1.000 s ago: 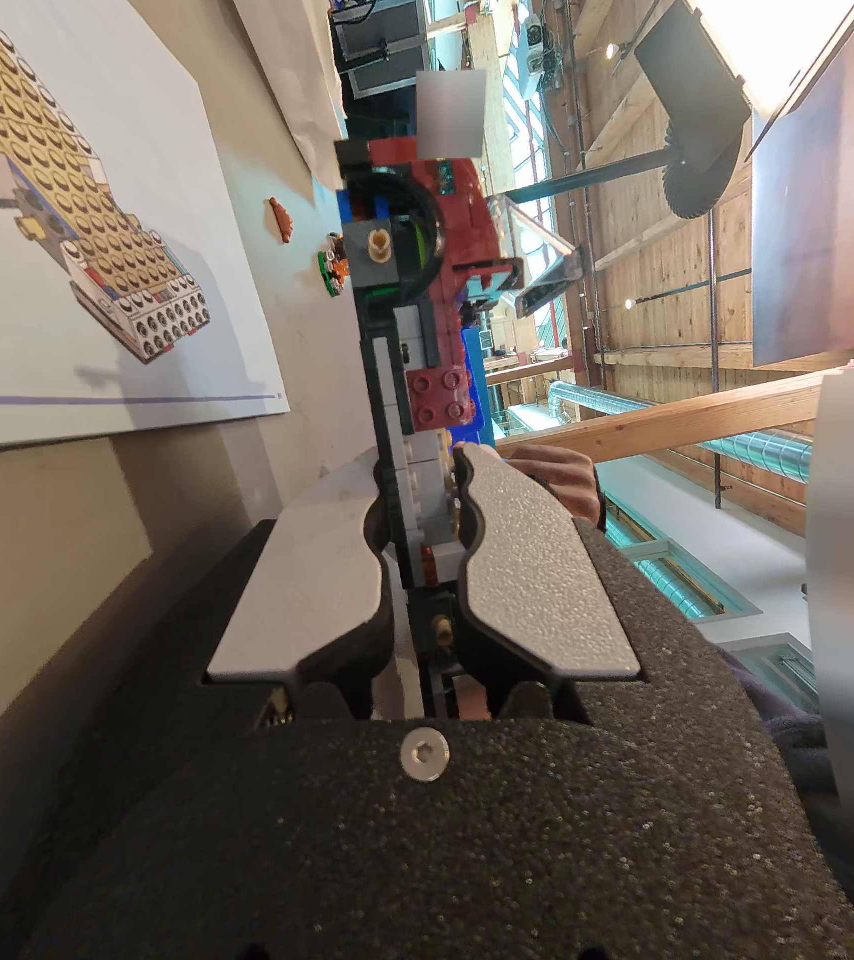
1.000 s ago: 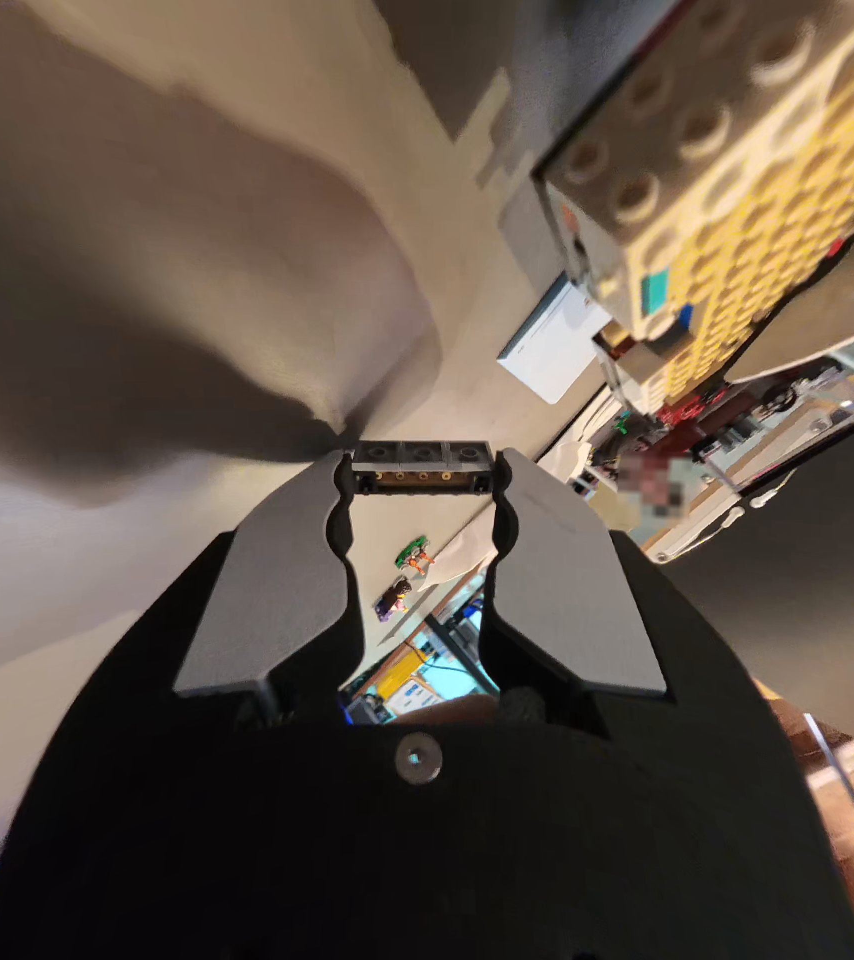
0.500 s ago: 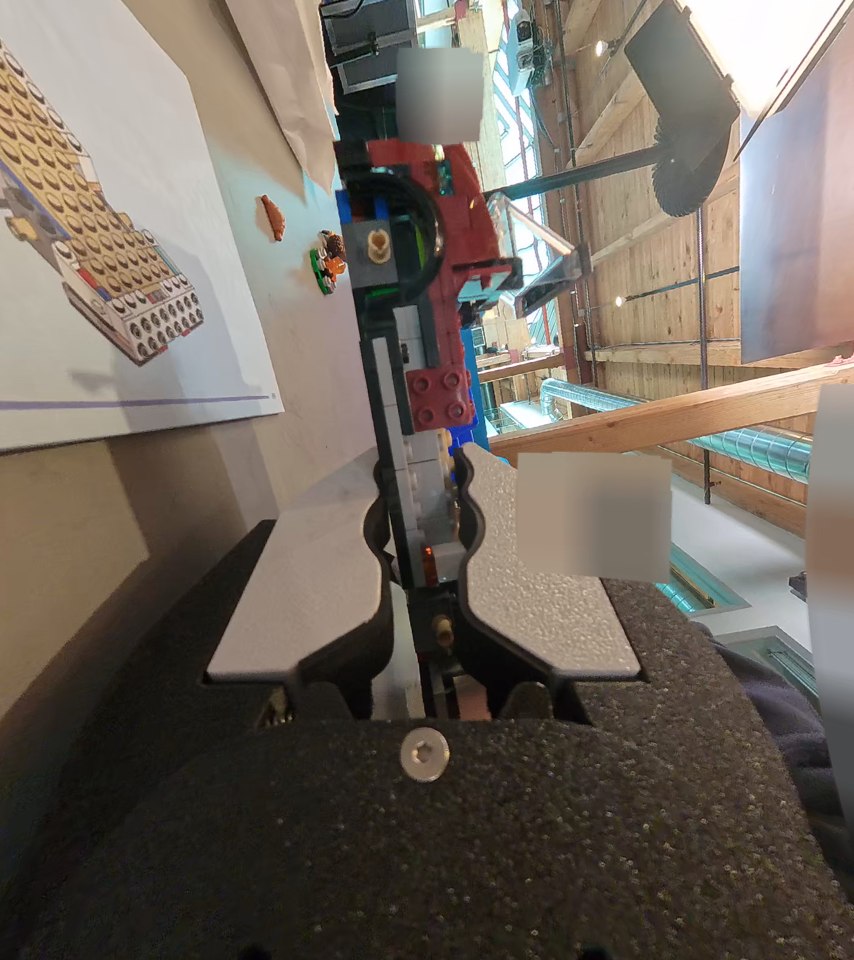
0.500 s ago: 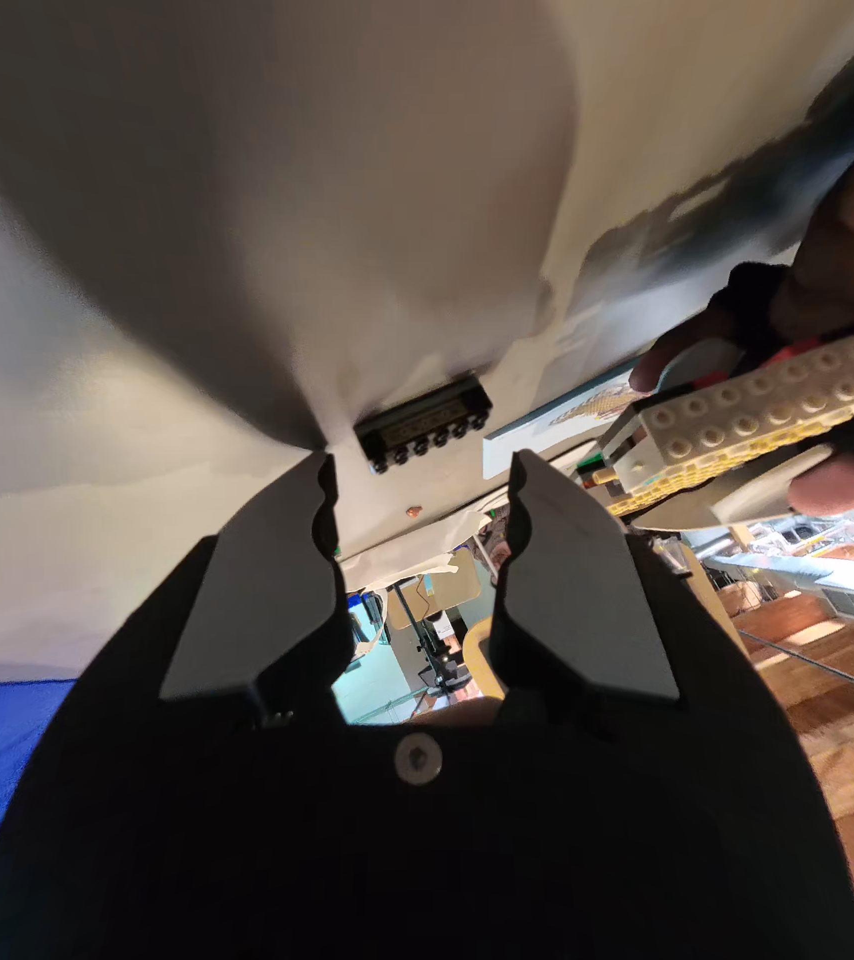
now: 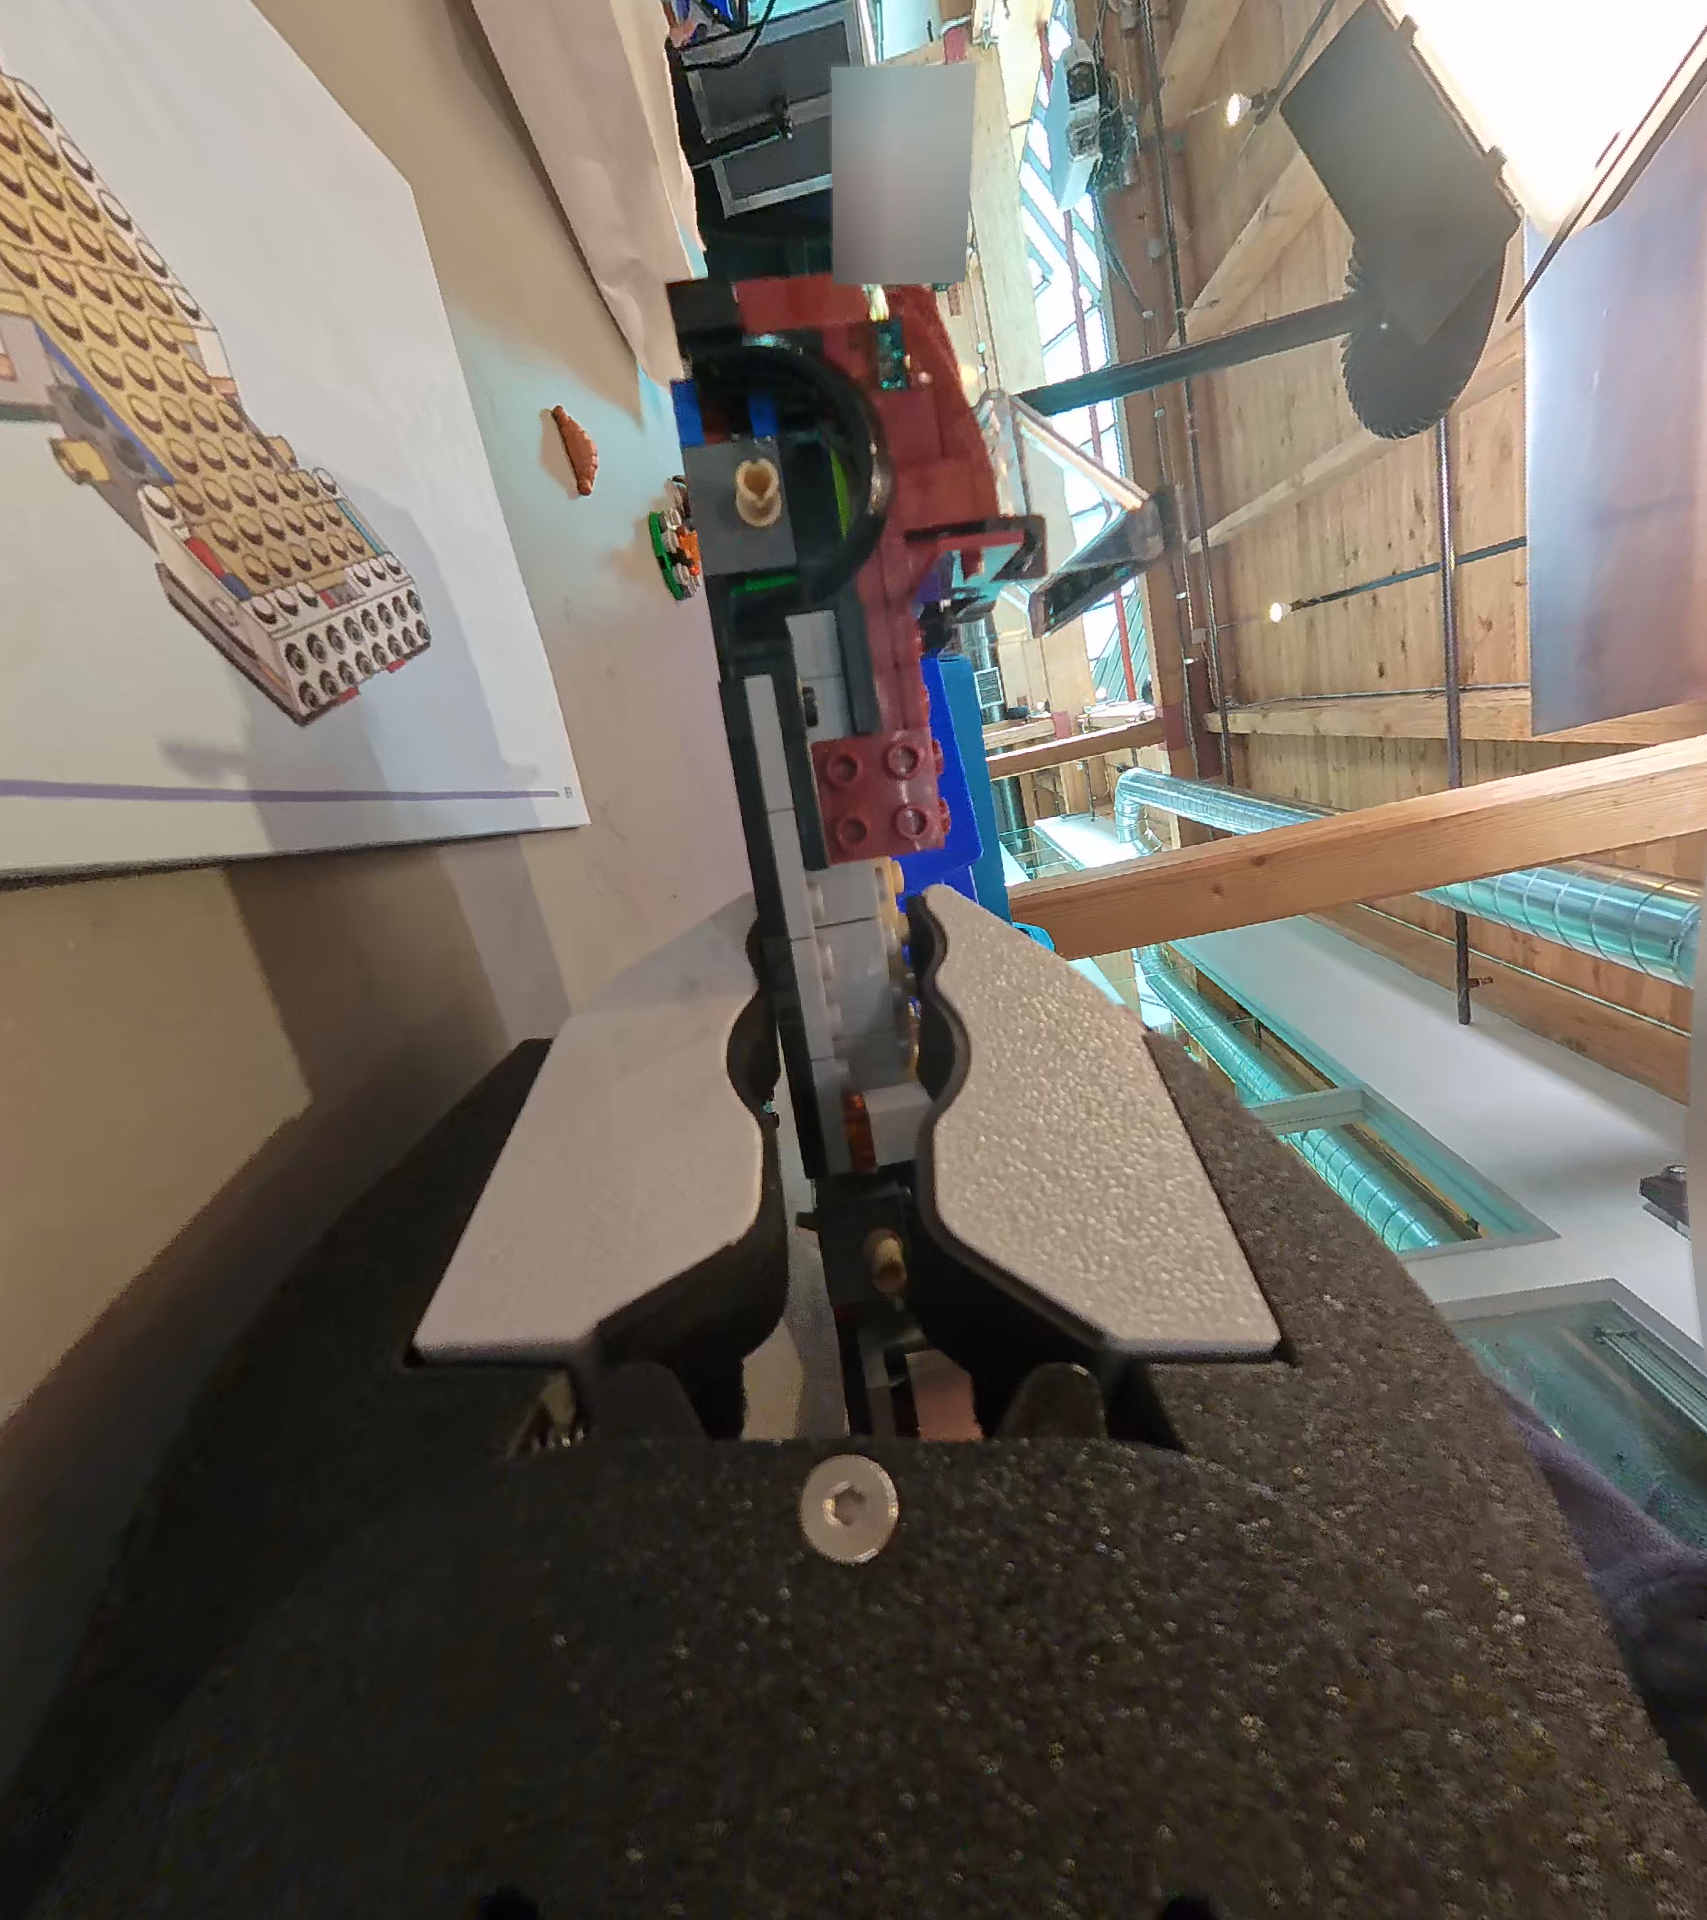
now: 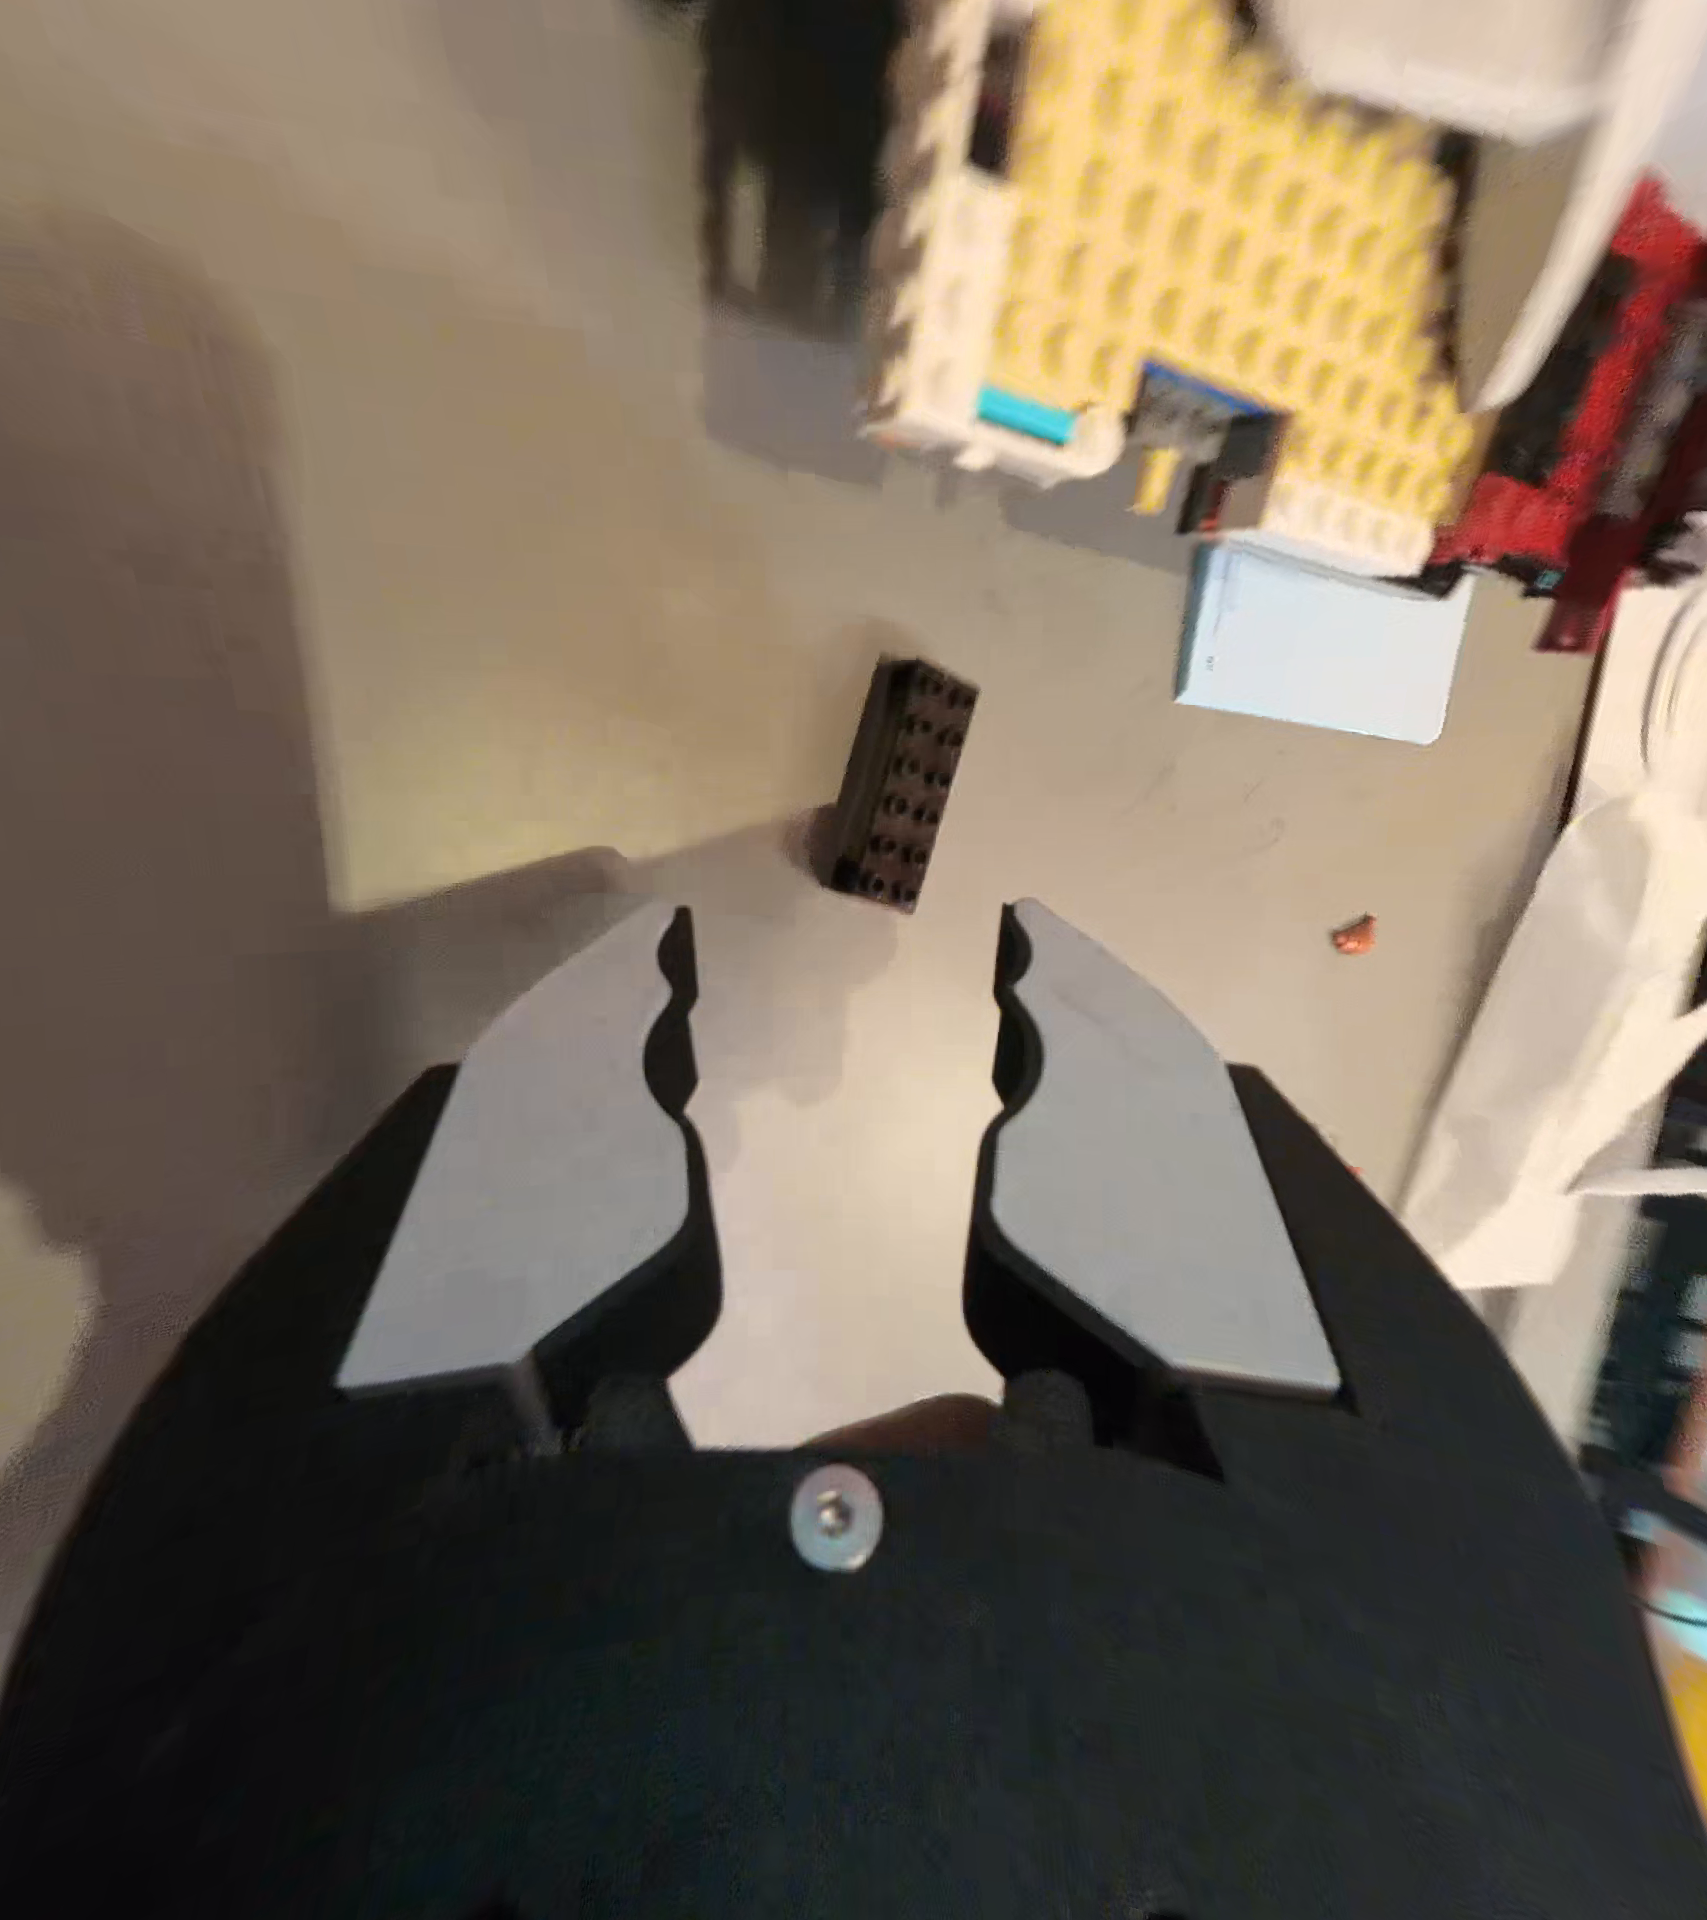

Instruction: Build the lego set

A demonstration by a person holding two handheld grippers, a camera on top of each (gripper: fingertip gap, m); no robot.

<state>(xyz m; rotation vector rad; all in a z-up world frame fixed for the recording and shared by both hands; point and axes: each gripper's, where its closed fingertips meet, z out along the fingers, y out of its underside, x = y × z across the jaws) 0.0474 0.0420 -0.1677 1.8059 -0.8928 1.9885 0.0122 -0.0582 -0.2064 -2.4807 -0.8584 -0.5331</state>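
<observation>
Beige table: left gripper clamps a brick model; right gripper, released, should straddle the black brick at twelve o'clock squarely.

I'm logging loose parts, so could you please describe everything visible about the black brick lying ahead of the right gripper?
The black brick is a long, two-stud-wide plastic piece, its studded face in view, a little motion-blurred. It lies alone on the beige table, angled, casting a small shadow. Nothing touches it: it sits just beyond the open right gripper, whose fingers hold nothing.
</observation>
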